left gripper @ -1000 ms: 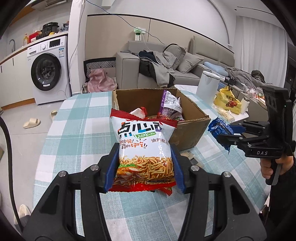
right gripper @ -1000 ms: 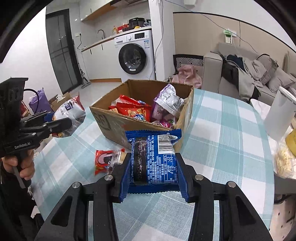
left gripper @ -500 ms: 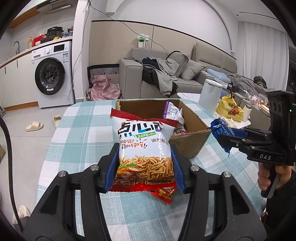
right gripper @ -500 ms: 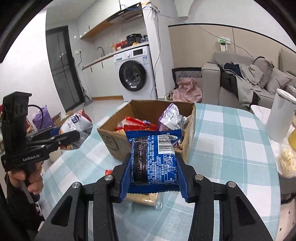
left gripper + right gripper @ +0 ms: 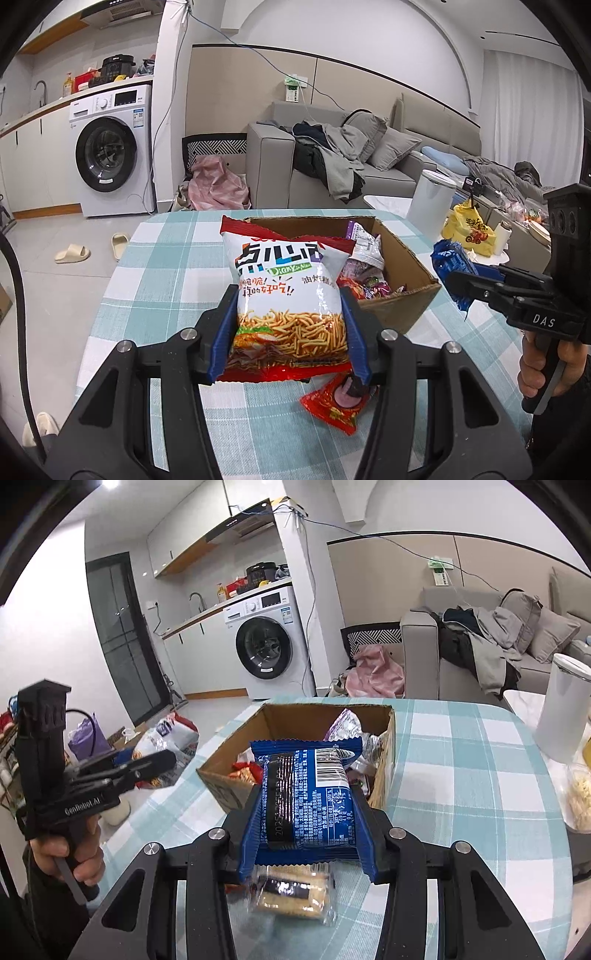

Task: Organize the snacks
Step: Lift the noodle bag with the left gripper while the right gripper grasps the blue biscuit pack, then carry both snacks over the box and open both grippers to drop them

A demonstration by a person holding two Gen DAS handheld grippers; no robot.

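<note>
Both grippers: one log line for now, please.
left gripper: shut on noodle snack bag | right gripper: shut on blue packet | cardboard box: ahead

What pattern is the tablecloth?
Teal-and-white plaid tablecloth, clearest in the right wrist view.

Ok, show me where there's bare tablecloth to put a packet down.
Free: the checked cloth left of the cardboard box, and the stretch between box and white canister. Crowded: inside the box, and the near edge with the red packet and clear-wrapped biscuits.
</note>
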